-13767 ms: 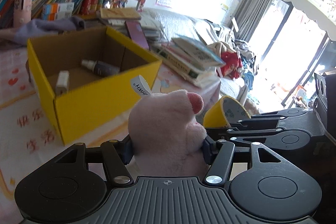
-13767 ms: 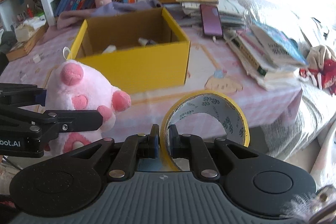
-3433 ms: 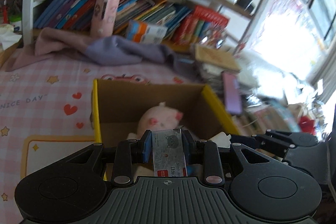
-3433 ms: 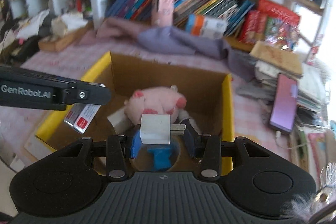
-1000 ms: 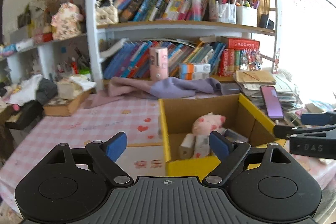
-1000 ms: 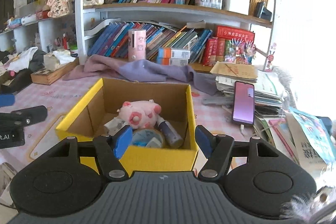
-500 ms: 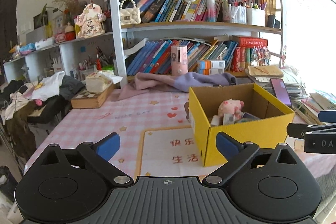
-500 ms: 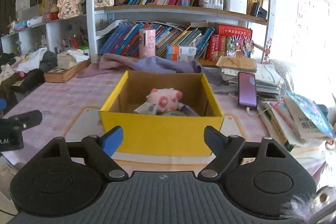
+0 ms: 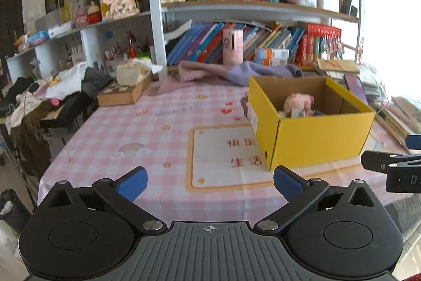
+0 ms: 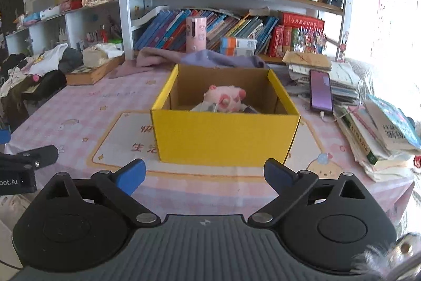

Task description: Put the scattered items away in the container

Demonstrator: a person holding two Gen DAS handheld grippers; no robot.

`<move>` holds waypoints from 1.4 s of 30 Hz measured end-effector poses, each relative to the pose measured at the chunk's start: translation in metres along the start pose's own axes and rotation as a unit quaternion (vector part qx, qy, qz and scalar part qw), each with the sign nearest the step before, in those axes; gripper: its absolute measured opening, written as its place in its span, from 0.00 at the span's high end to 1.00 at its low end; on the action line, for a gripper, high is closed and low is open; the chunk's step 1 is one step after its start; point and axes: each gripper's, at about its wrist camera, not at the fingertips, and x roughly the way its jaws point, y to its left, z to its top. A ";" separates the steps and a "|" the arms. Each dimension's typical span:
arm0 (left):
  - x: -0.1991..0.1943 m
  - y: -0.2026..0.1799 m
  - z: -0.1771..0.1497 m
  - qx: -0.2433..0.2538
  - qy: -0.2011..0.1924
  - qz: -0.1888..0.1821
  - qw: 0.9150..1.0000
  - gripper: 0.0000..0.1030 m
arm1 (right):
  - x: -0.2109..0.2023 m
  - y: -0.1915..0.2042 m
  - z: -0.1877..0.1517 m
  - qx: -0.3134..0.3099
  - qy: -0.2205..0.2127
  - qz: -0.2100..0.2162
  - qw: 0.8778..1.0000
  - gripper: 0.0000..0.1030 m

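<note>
pink checked tablecloth (image 10: pixel 86 107) fronts crowded bookshelf. left gripper (image 9: pixel 210 182) and right gripper (image 10: pixel 204 175): jaws opening wide, nothing between, both held short of box since nothing is carried. yellow corrugated cardboard box (image 10: pixel 223 138) centre table holds pink plush pig (image 10: pixel 226 96) plus small items; tidying looks finished.

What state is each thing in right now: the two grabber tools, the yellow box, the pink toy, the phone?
left gripper: jaws opening, nothing between them.
right gripper: jaws opening, nothing between them.
yellow box: open-topped, upright on the tablecloth, holding items.
pink plush toy: lying inside the box.
phone: lying flat on a stack of papers, screen up.
purple cloth: crumpled behind the box.
</note>
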 end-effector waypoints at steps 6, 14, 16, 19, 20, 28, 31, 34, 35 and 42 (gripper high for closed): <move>-0.002 0.008 -0.009 0.019 0.007 0.009 1.000 0.00 | 0.003 0.007 -0.007 0.017 0.005 -0.004 1.000 0.05; -0.007 0.019 -0.010 0.006 0.006 0.014 1.000 0.00 | 0.003 0.019 -0.006 0.008 0.008 0.008 1.000 0.04; -0.006 0.019 -0.011 0.006 0.009 0.018 1.000 0.00 | 0.004 0.020 -0.007 0.003 0.018 0.013 1.000 0.03; -0.005 0.019 -0.011 0.006 0.012 0.019 1.000 0.00 | 0.006 0.022 -0.009 0.001 0.027 0.017 0.999 0.03; -0.005 0.019 -0.010 0.006 0.012 0.019 1.000 0.00 | 0.006 0.022 -0.008 0.001 0.028 0.017 0.999 0.02; -0.005 0.019 -0.010 0.012 0.013 0.014 1.000 0.00 | 0.006 0.023 -0.005 0.001 0.018 0.015 1.000 0.00; -0.006 0.020 -0.009 0.016 0.010 0.018 1.000 0.00 | 0.010 0.023 -0.004 0.006 0.021 0.019 1.000 0.00; -0.004 0.022 -0.008 0.009 0.016 0.019 1.000 0.00 | 0.011 0.026 -0.003 -0.002 0.020 0.024 1.000 0.00; -0.003 0.023 -0.008 0.006 0.019 0.016 1.000 0.00 | 0.011 0.027 -0.002 -0.005 0.019 0.025 0.999 0.00; 0.002 0.016 -0.007 0.008 0.025 -0.004 1.000 0.00 | 0.015 0.021 -0.003 -0.004 0.027 0.019 0.999 0.00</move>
